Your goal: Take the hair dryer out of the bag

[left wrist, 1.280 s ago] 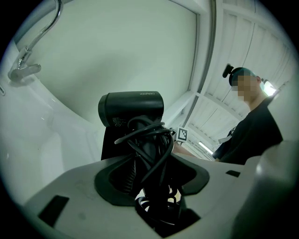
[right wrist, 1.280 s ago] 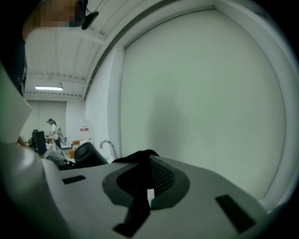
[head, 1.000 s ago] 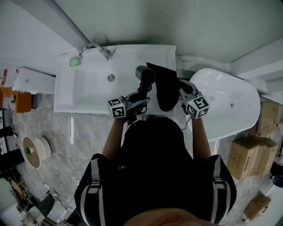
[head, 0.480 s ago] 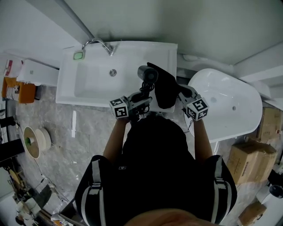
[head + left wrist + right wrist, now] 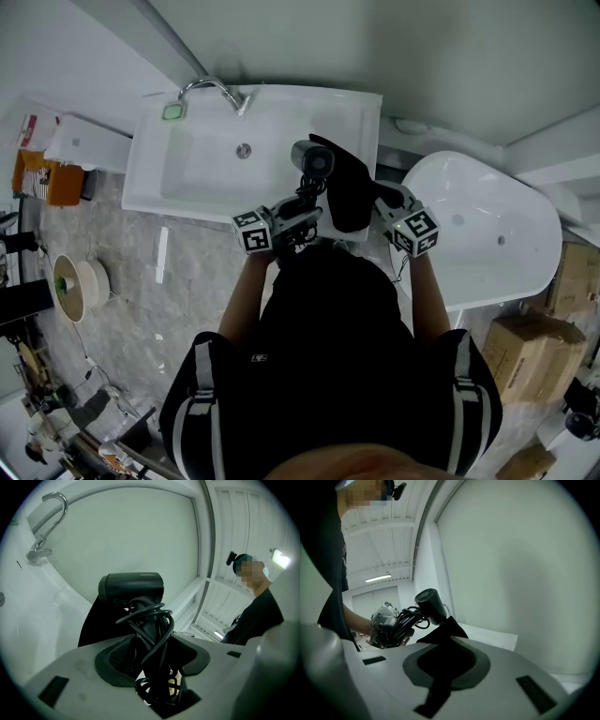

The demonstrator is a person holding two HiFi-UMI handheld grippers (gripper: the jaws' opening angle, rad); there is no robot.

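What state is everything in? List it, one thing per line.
hair dryer, out of the bag, held up.
cord, wound round the hair dryer.
bag, held up beside the hair dryer.
left gripper, shut on the hair dryer.
right gripper, shut on the bag.
faucet, no water running.

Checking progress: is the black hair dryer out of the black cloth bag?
Out: the black hair dryer shows uncovered in the left gripper, black cloth bag beside it.
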